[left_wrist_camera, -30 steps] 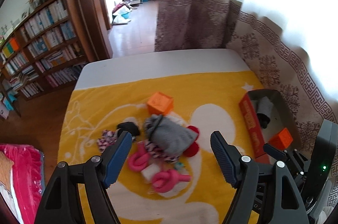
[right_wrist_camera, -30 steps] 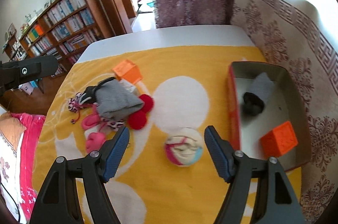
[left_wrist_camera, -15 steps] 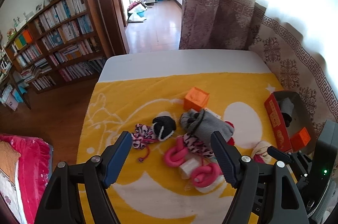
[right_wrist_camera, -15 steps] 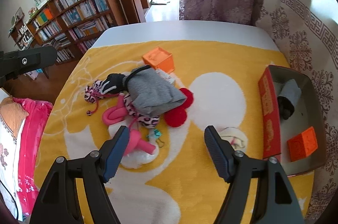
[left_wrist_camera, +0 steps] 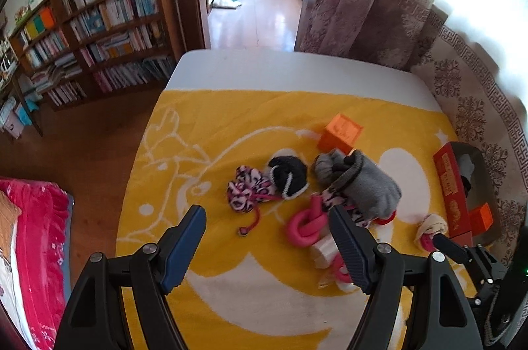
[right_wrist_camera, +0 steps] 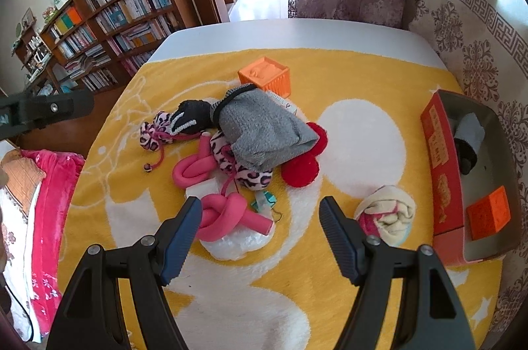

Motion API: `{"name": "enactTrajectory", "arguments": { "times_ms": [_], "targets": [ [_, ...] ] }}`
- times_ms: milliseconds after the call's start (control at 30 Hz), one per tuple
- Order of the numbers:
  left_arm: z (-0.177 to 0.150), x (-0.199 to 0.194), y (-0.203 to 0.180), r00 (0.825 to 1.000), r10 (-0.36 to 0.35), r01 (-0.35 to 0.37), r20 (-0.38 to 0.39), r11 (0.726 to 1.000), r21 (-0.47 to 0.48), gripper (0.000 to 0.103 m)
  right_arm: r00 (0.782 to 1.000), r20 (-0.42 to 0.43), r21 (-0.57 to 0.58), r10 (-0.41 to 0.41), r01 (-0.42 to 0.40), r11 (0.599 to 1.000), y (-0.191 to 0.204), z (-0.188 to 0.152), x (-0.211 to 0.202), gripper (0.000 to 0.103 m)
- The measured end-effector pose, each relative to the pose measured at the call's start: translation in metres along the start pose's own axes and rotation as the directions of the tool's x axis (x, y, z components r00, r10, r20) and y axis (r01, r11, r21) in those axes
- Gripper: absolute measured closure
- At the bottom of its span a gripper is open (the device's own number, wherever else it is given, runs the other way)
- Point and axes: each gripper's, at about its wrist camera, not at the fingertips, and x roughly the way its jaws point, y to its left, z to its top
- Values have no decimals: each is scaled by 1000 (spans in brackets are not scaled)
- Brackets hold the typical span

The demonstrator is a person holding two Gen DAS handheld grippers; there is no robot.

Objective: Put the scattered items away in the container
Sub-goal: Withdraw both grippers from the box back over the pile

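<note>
Yellow blanket (right_wrist_camera: pixel 330 310): your view has swung from box (right_wrist_camera: pixel 442 185) at 3 o'clock back to pile (right_wrist_camera: pixel 260 132) at 12. Both grippers, left (left_wrist_camera: pixel 267 238) and right (right_wrist_camera: pixel 260 231), gape empty. Rolled sock (right_wrist_camera: pixel 386 211) lies beside box; next pick pending.

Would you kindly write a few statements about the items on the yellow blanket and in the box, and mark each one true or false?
1. An orange cube lies inside the red box. True.
2. The right gripper is shut on the rolled towel. False: it is open and holds nothing; the towel lies on the blanket beside it.
3. The grey knit garment lies partly over the leopard-print pouch. True.
4. The red box is empty. False: it holds the cube and a grey-and-black roll.
5. A second orange cube sits on the blanket, outside the box. True.
</note>
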Motion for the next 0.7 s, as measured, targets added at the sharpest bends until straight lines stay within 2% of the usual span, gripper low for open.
{"name": "enactTrajectory", "arguments": {
  "times_ms": [267, 700],
  "targets": [
    [-16, 31, 25, 995, 1, -4, -95, 1000, -27, 25, 998, -58, 3, 21, -21, 1000, 6, -8, 16, 26],
    [-10, 66, 53, 988, -14, 5, -154, 998, -65, 25, 997, -79, 44, 15, -12, 999, 3, -10, 29, 26]
  ]
}}
